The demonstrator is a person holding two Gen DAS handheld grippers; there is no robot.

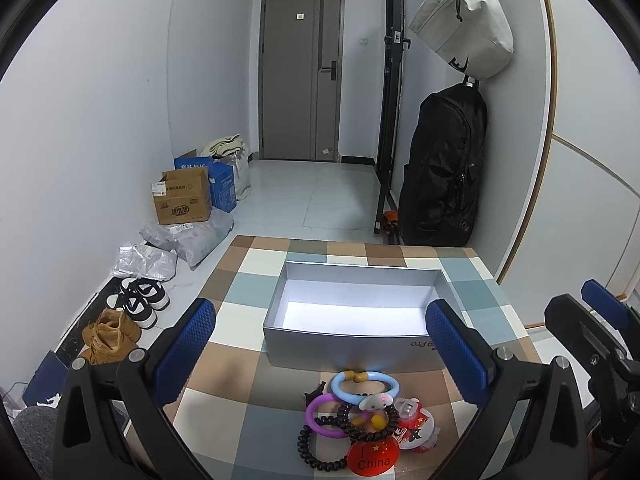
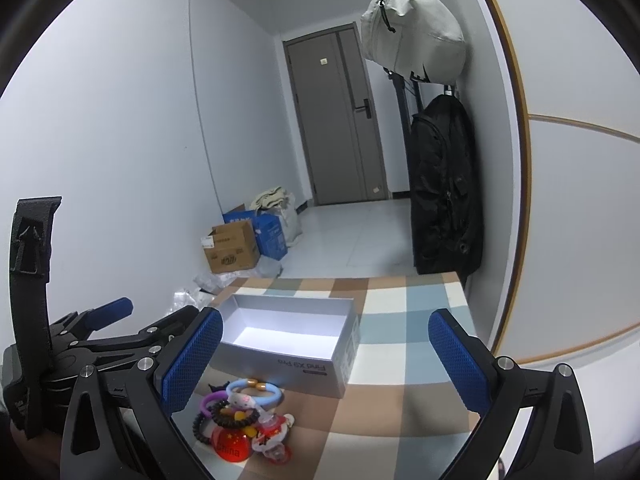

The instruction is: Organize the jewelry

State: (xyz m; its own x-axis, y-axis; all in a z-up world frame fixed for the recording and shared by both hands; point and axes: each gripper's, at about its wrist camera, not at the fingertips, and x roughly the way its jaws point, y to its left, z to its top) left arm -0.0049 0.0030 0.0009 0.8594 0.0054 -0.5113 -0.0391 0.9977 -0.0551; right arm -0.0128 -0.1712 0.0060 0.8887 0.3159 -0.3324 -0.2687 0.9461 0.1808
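A heap of jewelry (image 1: 362,424) lies on the checked tablecloth near its front edge: a light blue bracelet (image 1: 365,387), a purple ring (image 1: 320,416), black bead and coil bands, a red "China" badge (image 1: 373,458). Behind it stands an empty silver box (image 1: 352,312) with a white floor. My left gripper (image 1: 320,344) hovers open above the heap, holding nothing. In the right wrist view the heap (image 2: 240,424) sits low left and the box (image 2: 288,340) behind it. My right gripper (image 2: 326,360) is open and empty, to the right of the left one.
The table (image 1: 248,344) ends at the wall on the right, where a black backpack (image 1: 444,168) and a grey bag (image 1: 464,24) hang. On the floor at left are shoes (image 1: 140,300), cardboard boxes (image 1: 182,198) and plastic parcels. A door (image 1: 302,76) closes the corridor.
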